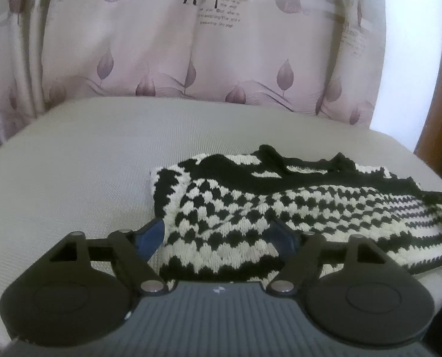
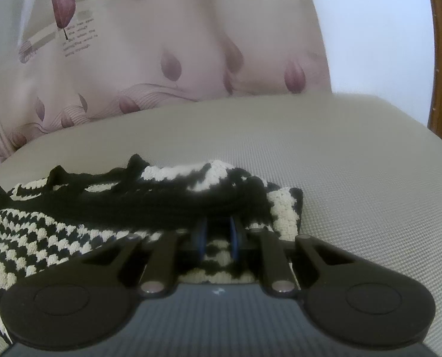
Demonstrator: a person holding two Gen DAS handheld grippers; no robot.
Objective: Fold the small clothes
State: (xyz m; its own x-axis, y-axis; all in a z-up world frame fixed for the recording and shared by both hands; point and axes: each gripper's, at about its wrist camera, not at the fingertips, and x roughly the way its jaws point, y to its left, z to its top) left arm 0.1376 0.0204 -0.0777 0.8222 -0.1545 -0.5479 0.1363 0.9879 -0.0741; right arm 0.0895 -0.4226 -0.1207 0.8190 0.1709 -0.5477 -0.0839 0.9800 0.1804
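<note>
Lighting: soft daylight through the curtain [image 1: 191, 59] ahead of me, which glows pale and washed out; the wall [image 1: 405, 59] right of it blows out to white. Shadows: faint, under my left gripper [image 1: 221, 235]. Focus: soft throughout, curtain print smeared. Distortion: strong fisheye bending, dark corners in both views.

knit top [image 1: 250, 208]: black-and-cream checks, stripes, black trim | surface [image 1: 72, 154]: plain grey-beige weave | curtain [image 1: 161, 44]: pale pink, mauve leaf print, dark lettering | left gripper [image 1: 219, 236]: black, blue pads | right gripper [image 2: 218, 235]: black, blue pads
</note>
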